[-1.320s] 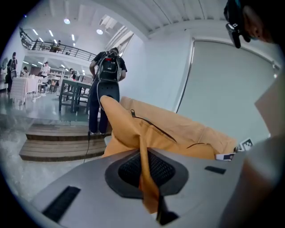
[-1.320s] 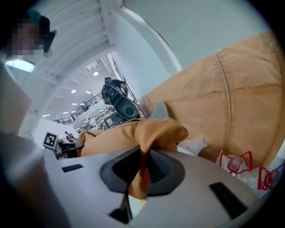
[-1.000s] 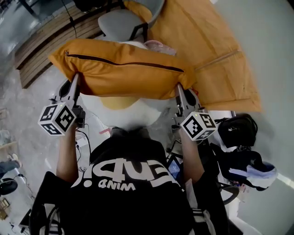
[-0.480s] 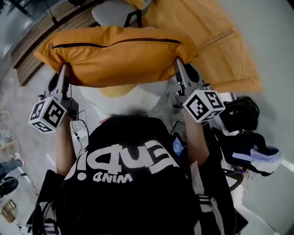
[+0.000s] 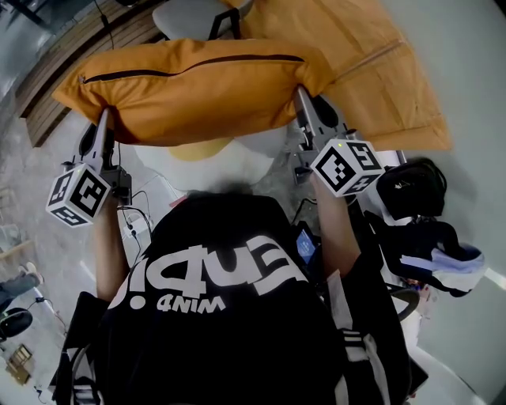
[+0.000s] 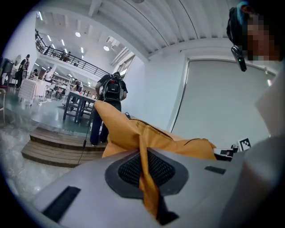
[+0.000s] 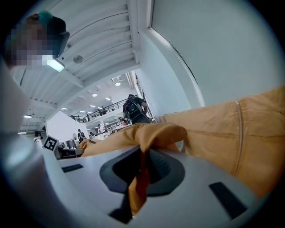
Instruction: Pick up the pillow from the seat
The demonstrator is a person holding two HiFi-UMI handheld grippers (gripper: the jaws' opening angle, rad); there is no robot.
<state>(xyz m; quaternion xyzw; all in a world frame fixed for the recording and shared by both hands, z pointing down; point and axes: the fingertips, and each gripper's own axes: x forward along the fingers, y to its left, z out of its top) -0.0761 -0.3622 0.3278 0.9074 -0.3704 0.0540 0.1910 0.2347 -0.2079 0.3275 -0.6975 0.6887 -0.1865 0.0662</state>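
Observation:
An orange pillow (image 5: 190, 91) with a dark zipper along its top hangs in the air in front of the person, held by its two lower corners. My left gripper (image 5: 104, 125) is shut on the left corner; a fold of orange cloth (image 6: 144, 178) is pinched between its pads. My right gripper (image 5: 300, 96) is shut on the right corner, and the cloth (image 7: 140, 178) is squeezed between its jaws. Below the pillow is the white seat (image 5: 229, 158) with a yellow patch.
A second, larger orange cushion (image 5: 371, 79) lies at the upper right. A grey chair (image 5: 190, 16) stands behind the pillow. Black bags (image 5: 411, 194) and a dark shoe (image 5: 435, 253) lie at the right. Wooden steps (image 5: 71, 55) run along the upper left.
Both grippers have lifted the pillow up and away from the white seat. The pillow has swung from a slant to nearly level, and more of the seat shows beneath it.

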